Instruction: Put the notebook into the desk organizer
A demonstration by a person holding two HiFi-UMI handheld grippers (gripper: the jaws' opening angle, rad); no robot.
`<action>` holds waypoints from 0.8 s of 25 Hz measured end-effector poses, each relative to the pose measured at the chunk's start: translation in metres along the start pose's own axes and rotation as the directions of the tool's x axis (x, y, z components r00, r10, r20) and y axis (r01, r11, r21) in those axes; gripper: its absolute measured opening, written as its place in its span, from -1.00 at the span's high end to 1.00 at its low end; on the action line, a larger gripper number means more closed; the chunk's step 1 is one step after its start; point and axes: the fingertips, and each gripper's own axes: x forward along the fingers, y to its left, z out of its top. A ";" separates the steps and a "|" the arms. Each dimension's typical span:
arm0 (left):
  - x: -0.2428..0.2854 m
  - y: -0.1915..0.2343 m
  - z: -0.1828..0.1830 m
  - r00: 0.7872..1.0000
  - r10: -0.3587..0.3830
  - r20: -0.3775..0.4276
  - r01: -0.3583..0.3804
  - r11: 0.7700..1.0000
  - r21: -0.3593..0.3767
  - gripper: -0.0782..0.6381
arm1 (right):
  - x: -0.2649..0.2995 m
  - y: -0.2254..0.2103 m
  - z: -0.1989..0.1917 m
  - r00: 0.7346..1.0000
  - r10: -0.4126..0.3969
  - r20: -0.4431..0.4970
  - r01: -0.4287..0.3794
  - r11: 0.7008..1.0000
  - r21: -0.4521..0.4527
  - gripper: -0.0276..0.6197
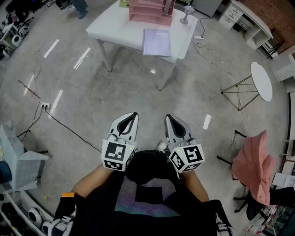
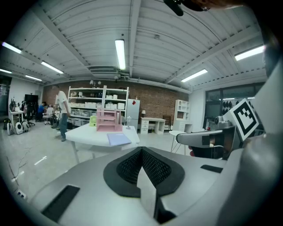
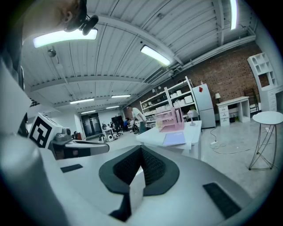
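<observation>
A lavender notebook (image 1: 156,42) lies flat near the front edge of a white table (image 1: 110,25) across the room. Behind it on the table stands a pink desk organizer (image 1: 150,11). My left gripper (image 1: 133,115) and right gripper (image 1: 168,117) are held close to my body, far from the table, both shut with nothing between the jaws. In the left gripper view the notebook (image 2: 118,139) and the organizer (image 2: 108,120) show small ahead on the table; the right gripper view shows the notebook (image 3: 174,139) and the organizer (image 3: 169,121) likewise.
A small silver lamp-like object (image 1: 187,14) stands beside the organizer. A round white side table (image 1: 261,81) and a chair with a pink cloth (image 1: 253,166) are to the right. Cables (image 1: 55,120) run over the concrete floor at left. A person (image 2: 63,114) stands beyond the table.
</observation>
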 end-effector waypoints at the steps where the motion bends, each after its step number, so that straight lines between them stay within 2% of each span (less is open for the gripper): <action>1: -0.002 0.002 -0.001 1.000 0.000 0.000 0.000 1.000 0.001 0.76 | 0.000 0.002 -0.001 1.000 -0.003 0.001 0.003 1.000 0.000 0.87; 20: -0.013 0.038 0.001 0.999 -0.034 0.008 0.034 0.999 0.014 0.76 | 0.020 0.021 0.005 0.997 -0.072 0.034 0.071 0.997 0.010 0.87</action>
